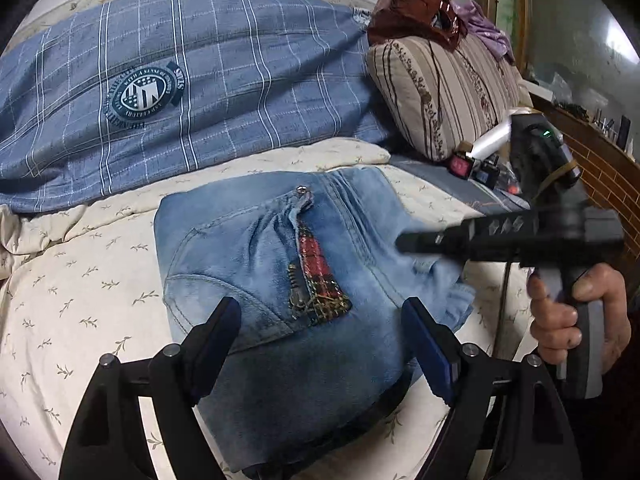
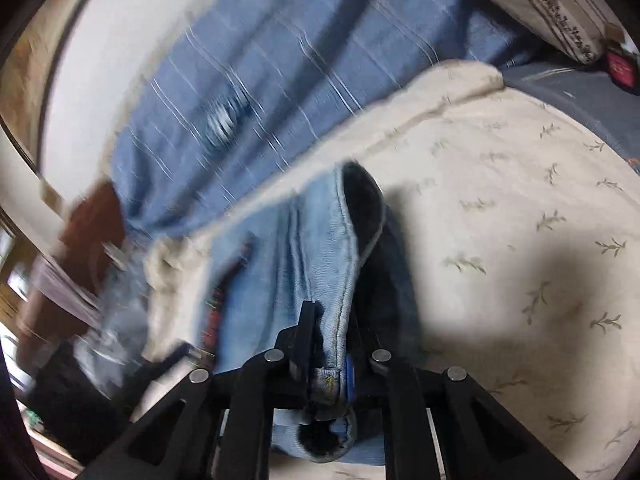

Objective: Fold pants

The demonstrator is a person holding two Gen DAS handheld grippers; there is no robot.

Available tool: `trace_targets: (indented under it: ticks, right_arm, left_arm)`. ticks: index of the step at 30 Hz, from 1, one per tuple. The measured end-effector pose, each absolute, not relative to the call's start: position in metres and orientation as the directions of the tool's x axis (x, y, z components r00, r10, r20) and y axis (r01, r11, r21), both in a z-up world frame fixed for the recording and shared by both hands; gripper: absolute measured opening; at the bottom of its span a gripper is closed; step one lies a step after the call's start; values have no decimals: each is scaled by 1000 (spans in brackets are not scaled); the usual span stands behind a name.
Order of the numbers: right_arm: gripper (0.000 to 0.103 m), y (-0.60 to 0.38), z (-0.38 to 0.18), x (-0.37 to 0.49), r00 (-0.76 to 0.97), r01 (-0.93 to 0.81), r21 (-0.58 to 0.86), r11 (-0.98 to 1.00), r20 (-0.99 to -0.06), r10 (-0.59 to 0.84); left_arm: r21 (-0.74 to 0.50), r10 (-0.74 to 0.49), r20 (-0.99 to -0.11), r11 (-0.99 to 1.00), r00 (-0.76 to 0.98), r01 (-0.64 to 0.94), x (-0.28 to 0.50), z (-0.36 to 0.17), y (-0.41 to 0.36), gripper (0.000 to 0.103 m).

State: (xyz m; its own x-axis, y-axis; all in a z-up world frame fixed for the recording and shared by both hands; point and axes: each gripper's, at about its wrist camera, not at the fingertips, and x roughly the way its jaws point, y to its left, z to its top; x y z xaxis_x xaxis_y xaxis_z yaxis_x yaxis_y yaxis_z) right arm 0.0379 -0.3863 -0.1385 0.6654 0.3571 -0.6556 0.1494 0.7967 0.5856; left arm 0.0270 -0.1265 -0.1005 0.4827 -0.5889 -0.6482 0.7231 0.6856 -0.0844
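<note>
The light blue jeans [image 1: 280, 280] lie folded in a bundle on the cream leaf-print bedspread [image 1: 80, 288], fly and red plaid lining facing up. My left gripper [image 1: 320, 320] is open and empty, its fingers just above the near part of the bundle. My right gripper [image 2: 328, 328] is shut on a hemmed denim edge of the jeans [image 2: 316, 248], seen close up and blurred by motion. The right gripper also shows in the left wrist view [image 1: 408, 242], at the right edge of the jeans, held by a hand [image 1: 576, 320].
A blue plaid duvet [image 1: 180, 80] lies across the back of the bed. A striped pillow [image 1: 440, 92] with dark red and purple clothes on it sits at back right. Small items [image 1: 472, 164] lie by the pillow. A brick-pattern ledge [image 1: 600, 160] runs along the right.
</note>
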Motion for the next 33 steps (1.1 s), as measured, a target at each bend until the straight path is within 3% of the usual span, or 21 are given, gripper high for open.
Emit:
trace_targets:
  ticks: [5, 7, 8, 12, 18, 23, 33]
  right_arm:
    - [32, -404, -145, 34, 654, 207, 682, 702, -630, 419]
    - [54, -412, -135, 25, 697, 221, 698, 681, -601, 390]
    - [57, -415, -129, 21, 723, 216, 704, 676, -581, 374]
    - [57, -418, -90, 11, 814, 124, 691, 712, -481, 325]
    - [55, -394, -80, 45, 785, 70, 657, 751, -500, 365]
    - [54, -384, -83, 74, 774, 39, 666, 745, -491, 399]
    - [55, -378, -133, 116, 649, 160, 603, 782, -661, 376]
  left_arm:
    - [-152, -581, -670, 716, 462, 681, 42, -100, -115, 84]
    - [-184, -592, -662, 722, 459, 667, 45, -95, -107, 84]
    - [-208, -600, -649, 731, 468, 650, 48, -88, -99, 84]
    - [-243, -596, -604, 770, 528, 591, 61, -63, -85, 86]
    - [-93, -418, -657, 871, 628, 482, 105, -53, -109, 87]
    - [-41, -346, -673, 900, 654, 434, 134, -61, -129, 87]
    - [63, -252, -764, 887, 593, 458, 149, -111, -152, 87]
